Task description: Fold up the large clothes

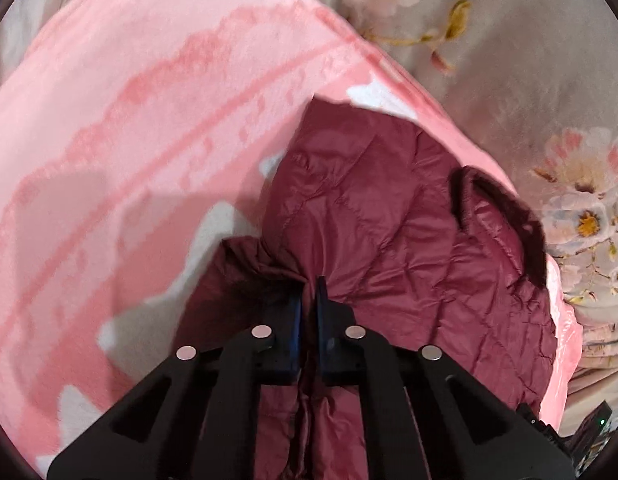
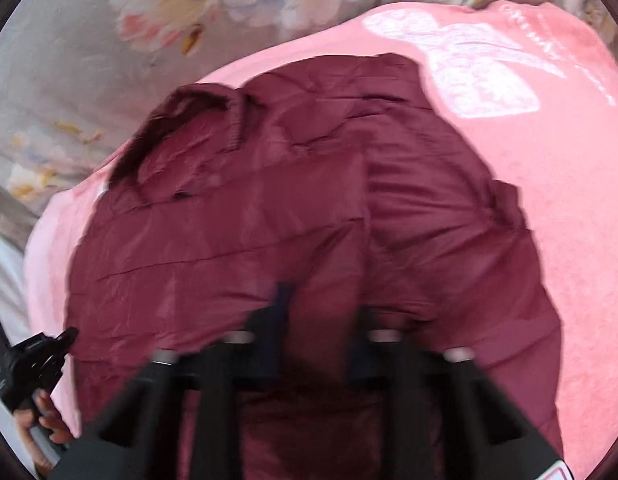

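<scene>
Both claws, left claw (image 1: 308, 294) & right claw (image 2: 321, 308), pinched shut on jacket (image 1: 409, 232) lying on pink blanket (image 1: 129, 120) on bed: grab step done, next lift & fold evenly w/o slipping.

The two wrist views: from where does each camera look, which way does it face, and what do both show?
Left wrist view: sits on the left gripper, faces forward and down along its shut fingers, which pinch the maroon quilted puffer jacket lying on the pink fleece blanket.
Right wrist view: sits on the right gripper, faces down onto the same jacket; its blurred fingers hold a fold of it. A hand with the other gripper shows at lower left.
Shared: jacket, blanket, grey floral bedsheet.
</scene>
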### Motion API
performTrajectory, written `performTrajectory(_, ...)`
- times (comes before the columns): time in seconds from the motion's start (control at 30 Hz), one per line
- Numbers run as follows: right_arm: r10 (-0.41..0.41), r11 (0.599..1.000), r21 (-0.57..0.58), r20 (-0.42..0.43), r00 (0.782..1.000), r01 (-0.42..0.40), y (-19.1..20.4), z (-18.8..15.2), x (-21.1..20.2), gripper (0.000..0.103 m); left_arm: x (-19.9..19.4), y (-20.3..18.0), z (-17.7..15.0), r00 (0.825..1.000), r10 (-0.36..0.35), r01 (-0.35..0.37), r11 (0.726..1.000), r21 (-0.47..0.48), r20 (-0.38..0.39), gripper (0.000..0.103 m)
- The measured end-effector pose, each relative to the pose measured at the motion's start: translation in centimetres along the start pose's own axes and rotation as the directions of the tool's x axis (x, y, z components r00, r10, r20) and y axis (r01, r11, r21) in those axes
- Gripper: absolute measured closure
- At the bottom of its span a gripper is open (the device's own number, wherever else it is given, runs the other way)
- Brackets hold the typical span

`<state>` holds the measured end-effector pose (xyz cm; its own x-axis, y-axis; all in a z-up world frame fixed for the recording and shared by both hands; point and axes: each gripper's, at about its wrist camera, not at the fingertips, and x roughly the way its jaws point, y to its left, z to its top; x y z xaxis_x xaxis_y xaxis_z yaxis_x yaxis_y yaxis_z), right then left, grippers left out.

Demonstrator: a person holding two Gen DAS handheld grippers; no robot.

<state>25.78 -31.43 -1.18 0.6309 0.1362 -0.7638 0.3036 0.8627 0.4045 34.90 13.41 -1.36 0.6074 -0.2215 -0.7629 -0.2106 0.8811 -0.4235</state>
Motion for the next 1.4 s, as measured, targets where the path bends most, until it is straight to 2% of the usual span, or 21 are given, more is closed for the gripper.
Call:
performTrajectory(0.03,0.035,0.999,-0.006,0.033,0.999,-0.035,0.3,0.1,-1.3,0.097,-1.2,0.1,0.1,1.0,-0.005,0.004,1.0,0.019,0.027,0.1)
performTrajectory(0.07,0.039,0.999,-0.028,0.063,0.997,-0.037,0.6,0.1,-2.4,0.098,-2.0,0.1,0.1,0.999,-0.008,0.007,0.999,0.035,0.038,0.1)
performTrajectory(0.13,0.01,0.992,-0.127,0.13,0.991,0.006,1.9,-0.3,-4.7,0.098,-2.9,0.4,-0.5,0.999,-0.006,0.003,0.998,0.067,0.04,0.1)
performTrajectory(0.23,-0.07,0.977,-0.195,0.104,0.992,0.089,2.2,-1.4,-3.3,0.098,-1.5,0.5,-2.2,0.997,0.073,-0.076,0.989,0.124,0.028,0.101)
performTrajectory(0.3,-0.111,0.973,-0.197,0.069,0.991,0.122,1.9,-1.9,-1.4,0.098,-0.2,0.8,-3.0,0.995,0.103,-0.104,0.986,0.134,0.01,0.101)
performTrajectory(0.37,-0.122,0.974,-0.189,0.043,0.992,0.128,1.3,-2.6,0.1,0.099,0.4,0.9,-3.5,0.993,0.119,-0.121,0.981,0.15,0.022,0.1)
performTrajectory(0.57,-0.139,0.964,-0.222,0.058,0.989,0.148,1.3,-3.2,1.1,0.099,1.0,0.0,-4.5,0.984,0.158,-0.173,0.96,0.218,0.081,0.1)
performTrajectory(0.63,-0.147,0.958,-0.239,0.068,0.987,0.159,1.6,-3.3,0.7,0.096,0.6,-0.4,-4.7,0.978,0.181,-0.2,0.95,0.24,0.1,0.097)
performTrajectory(0.7,-0.163,0.959,-0.221,0.089,0.983,0.179,1.6,-3.3,-0.9,0.089,-0.6,-1.1,-4.6,0.974,0.196,-0.221,0.94,0.26,0.117,0.095)
performTrajectory(0.8,-0.171,0.957,-0.196,0.214,0.962,0.213,2.4,-3.2,-5.2,0.08,-4.3,-2.8,-4.1,0.968,0.162,-0.214,0.932,0.292,0.192,0.081)
performTrajectory(0.87,-0.15,0.958,-0.205,0.241,0.959,0.201,3.6,-2.5,-6.5,0.08,-5.5,-4.5,-3.5,0.969,0.124,-0.188,0.931,0.312,0.214,0.075)
performTrajectory(0.93,-0.115,0.955,-0.242,0.224,0.968,0.17,5.1,-1.9,-6.2,0.08,-4.9,-6.8,-3.2,0.98,0.08,-0.139,0.93,0.341,0.182,0.074)
performTrajectory(1.0,-0.088,0.952,-0.27,0.205,0.975,0.143,6.6,-1.6,-5.3,0.08,-3.1,-8.4,-3.4,0.988,0.079,-0.122,0.925,0.361,0.133,0.074)
performTrajectory(1.07,-0.069,0.95,-0.294,0.13,0.989,0.105,7.4,-1.6,-3.0,0.081,-0.5,-9.3,-4.2,0.992,0.105,-0.125,0.914,0.387,0.074,0.074)
performTrajectory(1.13,-0.069,0.953,-0.293,0.049,0.996,0.08,7.3,-2.1,-0.7,0.087,1.4,-9.4,-5.2,0.994,0.111,-0.112,0.913,0.391,0.024,0.074)
performTrajectory(1.2,-0.093,0.951,-0.296,0.0,0.996,0.089,7.0,-2.9,1.1,0.087,2.2,-9.0,-6.4,0.992,0.122,-0.122,0.908,0.4,0.027,0.074)
performTrajectory(1.33,-0.115,0.939,-0.326,0.007,0.993,0.111,6.7,-3.9,2.1,0.089,3.2,-9.1,-7.5,0.991,0.125,-0.136,0.894,0.427,0.055,0.074)
performTrajectory(1.4,-0.125,0.929,-0.348,0.027,0.992,0.127,6.8,-4.3,2.4,0.09,3.7,-9.2,-8.1,0.987,0.131,-0.158,0.879,0.451,0.091,0.074)
